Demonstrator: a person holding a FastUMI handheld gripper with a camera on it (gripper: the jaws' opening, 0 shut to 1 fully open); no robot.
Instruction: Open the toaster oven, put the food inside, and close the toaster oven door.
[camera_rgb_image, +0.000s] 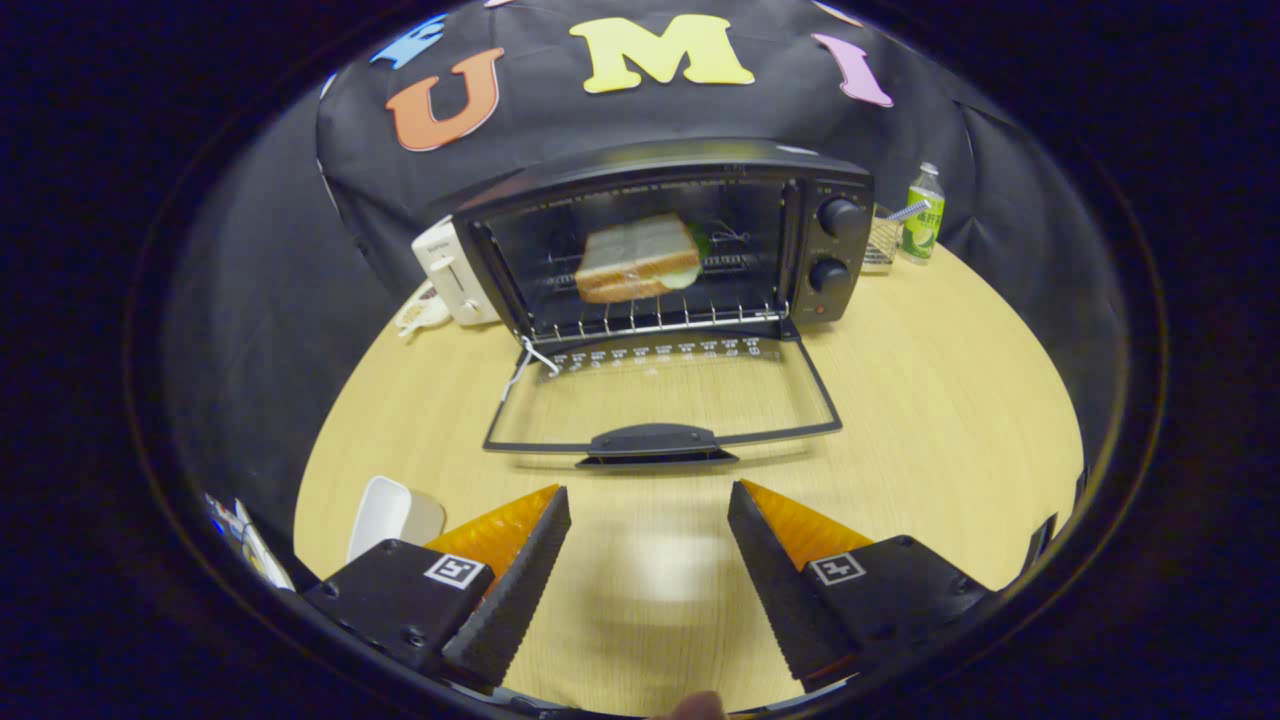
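Note:
A black toaster oven (690, 240) stands on the round wooden table (950, 420) beyond my fingers. Its glass door (660, 400) lies folded down flat toward me, with the dark handle (655, 440) at its near edge. A sandwich (635, 258) of white bread with something green and pale at its right side rests on the wire rack inside the oven. My gripper (648, 500) hovers above the table a little short of the door handle, open, with nothing between its fingers.
A white toaster (452, 272) stands against the oven's left side, with a small cup or dish (420, 312) in front of it. A green-labelled bottle (922, 215) and a wire basket (882, 240) stand to the oven's right. A white dish (392, 515) lies near my left finger.

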